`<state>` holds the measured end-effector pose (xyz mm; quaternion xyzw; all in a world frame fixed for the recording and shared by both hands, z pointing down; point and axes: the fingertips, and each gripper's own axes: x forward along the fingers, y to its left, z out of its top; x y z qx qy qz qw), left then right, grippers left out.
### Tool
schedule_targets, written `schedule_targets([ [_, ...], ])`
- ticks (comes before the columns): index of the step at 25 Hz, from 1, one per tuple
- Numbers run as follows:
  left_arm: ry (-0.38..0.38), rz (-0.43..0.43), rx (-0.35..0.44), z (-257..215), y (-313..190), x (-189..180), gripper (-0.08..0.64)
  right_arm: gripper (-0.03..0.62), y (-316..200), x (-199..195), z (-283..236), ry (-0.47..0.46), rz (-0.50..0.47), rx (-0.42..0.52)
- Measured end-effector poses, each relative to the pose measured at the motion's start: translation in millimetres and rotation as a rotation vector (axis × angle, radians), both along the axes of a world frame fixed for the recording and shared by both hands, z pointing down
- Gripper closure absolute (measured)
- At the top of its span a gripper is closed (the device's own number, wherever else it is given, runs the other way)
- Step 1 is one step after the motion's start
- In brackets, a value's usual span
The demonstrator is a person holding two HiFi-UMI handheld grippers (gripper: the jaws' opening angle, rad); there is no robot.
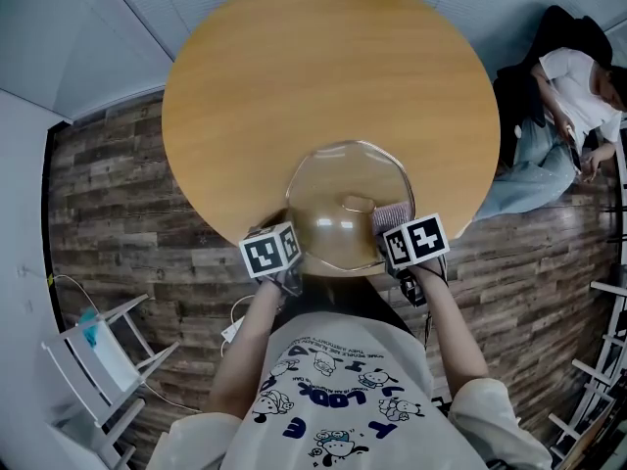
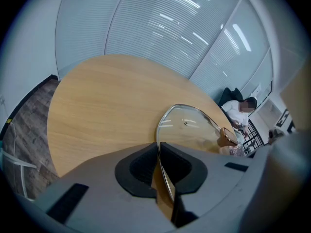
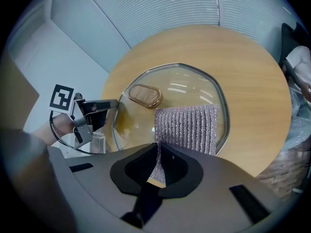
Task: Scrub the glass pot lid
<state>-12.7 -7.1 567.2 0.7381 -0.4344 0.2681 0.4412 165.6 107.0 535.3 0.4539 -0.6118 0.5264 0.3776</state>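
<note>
Presently, the glass pot lid [image 1: 333, 189] is held over the 6 o'clock edge of the round wooden table [image 1: 294, 76], close to the person's chest. Its metal rim is pinched between the 2 jaws of the left gripper [image 2: 158, 147], which are pressed together on it at about 8 o'clock of the lid as seen in the head view. In the left gripper view the lid is seen almost edge-on, running away from the jaws toward 1 o'clock.

A silver mesh scrubbing cloth [image 3: 187, 127] is gripped by 1 corner in the right gripper [image 3: 158, 147], whose jaws are closed on it. The cloth is spread flat against the knob side of the glass, covering the lid's 5 o'clock part in the right gripper view and reaching to the rim. The brown knob [image 3: 145, 95] is found at 10 o'clock of the cloth, just beside it and not covered.

A seated person [image 1: 573, 86] is seen at 2 o'clock, well apart from the table.
</note>
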Motion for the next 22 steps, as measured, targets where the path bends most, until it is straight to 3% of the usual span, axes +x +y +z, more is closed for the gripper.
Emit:
schedule_targets([
  [22,0.011,0.005,0.0,-0.6,1.9,1.2,0.529,0.551,-1.6,-56.8,0.0,-0.059,-0.071,0.012],
])
